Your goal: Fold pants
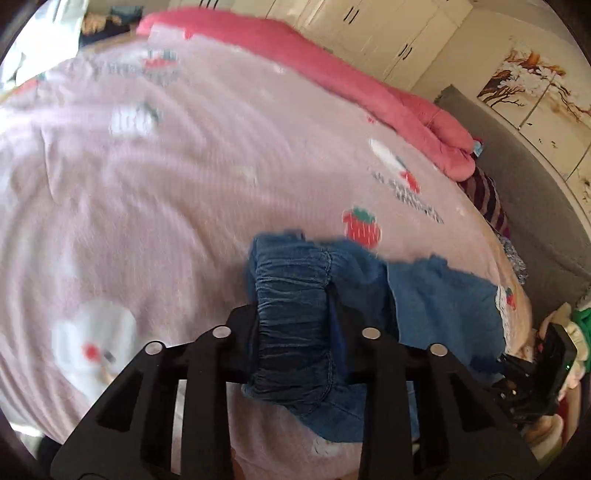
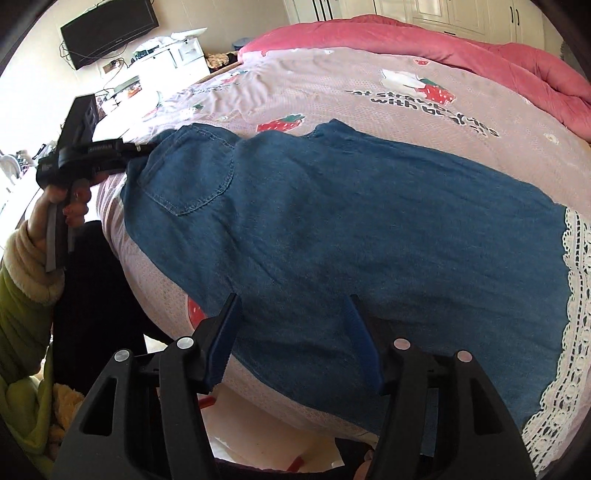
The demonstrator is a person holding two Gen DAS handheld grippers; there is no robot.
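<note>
Blue denim pants (image 2: 332, 221) with a white lace hem (image 2: 569, 314) lie flat across the near edge of the pink bed, back pocket (image 2: 188, 177) at the left. My left gripper (image 1: 295, 325) is shut on the elastic waistband (image 1: 291, 314) and holds it bunched between its fingers; it also shows at the left of the right wrist view (image 2: 110, 151), at the waist end. My right gripper (image 2: 291, 332) is open, its blue-padded fingers (image 2: 360, 332) spread just above the pants' near edge, holding nothing.
The bed sheet (image 2: 369, 74) is pink with strawberry prints. A red quilt (image 2: 480, 55) is piled along the far side. A grey headboard (image 1: 517, 177) and clothes lie at the right of the left wrist view. A TV (image 2: 107, 29) and a white desk stand beyond the bed's left.
</note>
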